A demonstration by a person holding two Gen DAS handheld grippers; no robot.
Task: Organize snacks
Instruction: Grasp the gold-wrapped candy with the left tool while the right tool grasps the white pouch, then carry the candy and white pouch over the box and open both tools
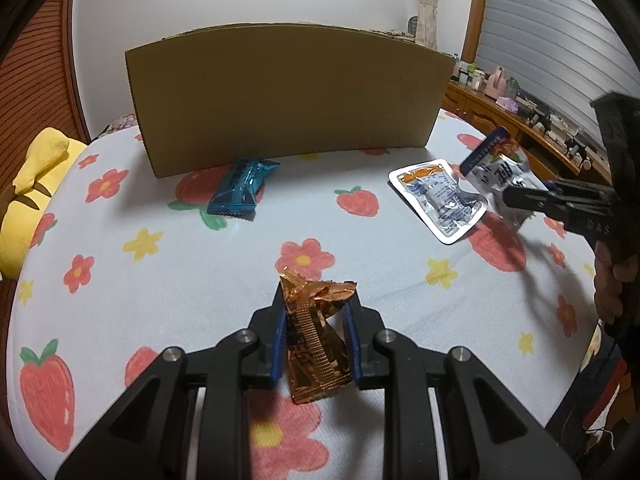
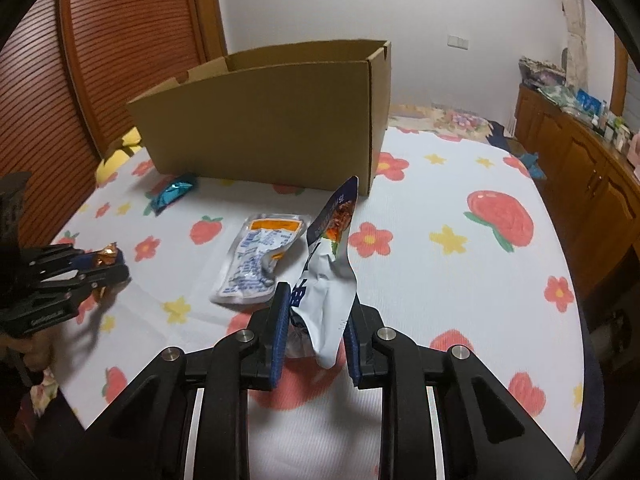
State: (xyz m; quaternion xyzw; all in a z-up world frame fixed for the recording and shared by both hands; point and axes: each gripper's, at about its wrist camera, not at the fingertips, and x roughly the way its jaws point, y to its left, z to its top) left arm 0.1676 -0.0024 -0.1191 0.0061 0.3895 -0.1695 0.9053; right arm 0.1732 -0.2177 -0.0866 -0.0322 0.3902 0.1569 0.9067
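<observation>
Two snacks are held at once, so the step in hand is judged to be the carry toward the cardboard box, with both pick-ups already made.

In the left wrist view, the left gripper is seen closed on a copper foil packet, which is pinched between the blue pads and stands upright, clear of the floral sheet. The box wall is seen at twelve o'clock from it, well apart.

In the right wrist view, the right gripper is seen clamped on the lower end of a white and blue pouch; the pouch is squeezed narrow between the pads and its top leans toward twelve o'clock. The box's open top is visible at about eleven o'clock from this gripper, and nothing can be made out inside it.

Two snacks are left on the sheet: a silver sachet with an orange label, lying flat just beside the held pouch at ten o'clock, and a blue wrapped bar, lying close to the foot of the box wall.

For the next move, each packet is judged to need lifting above the box rim before it is released, since the near wall stands tall between grippers and opening. The limp pouch may catch on the rim if it is carried low.
</observation>
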